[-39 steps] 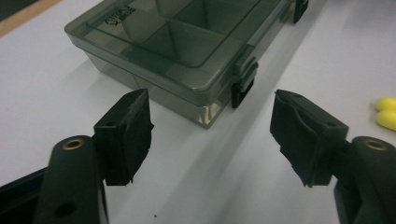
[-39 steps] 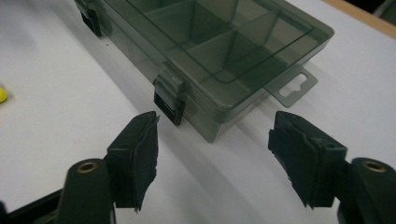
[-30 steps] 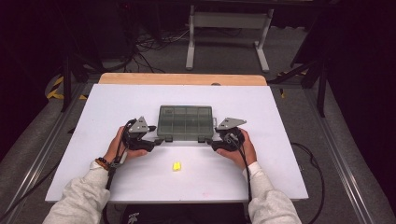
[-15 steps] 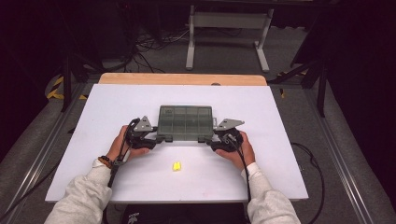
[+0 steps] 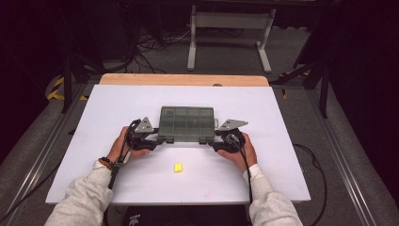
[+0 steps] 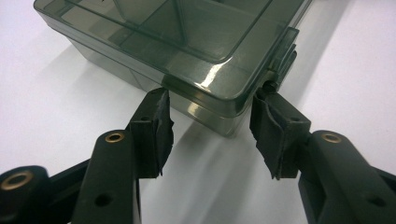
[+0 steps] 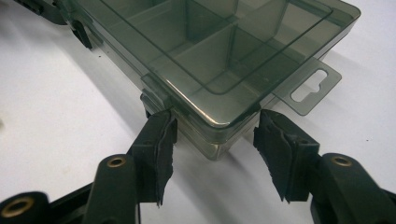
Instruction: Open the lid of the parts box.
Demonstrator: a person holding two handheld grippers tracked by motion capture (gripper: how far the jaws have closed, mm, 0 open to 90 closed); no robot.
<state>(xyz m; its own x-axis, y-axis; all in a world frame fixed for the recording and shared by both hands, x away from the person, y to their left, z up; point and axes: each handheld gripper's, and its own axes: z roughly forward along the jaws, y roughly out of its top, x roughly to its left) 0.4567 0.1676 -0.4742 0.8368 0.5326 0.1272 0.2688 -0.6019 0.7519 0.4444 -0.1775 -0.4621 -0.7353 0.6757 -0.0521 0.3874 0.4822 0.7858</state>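
Smoky plastic box (image 5: 187, 123) near corners between both grippers' fingers (image 6: 154, 123) (image 7: 159, 140); fingers closing, gripping corners.

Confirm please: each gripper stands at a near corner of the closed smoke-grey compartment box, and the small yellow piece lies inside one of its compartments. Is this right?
Not quite. The small yellow piece lies on the white table, nearer the person than the compartment box, as the high view shows. The rest holds: the left gripper and the right gripper each stand at a near corner of the closed box.
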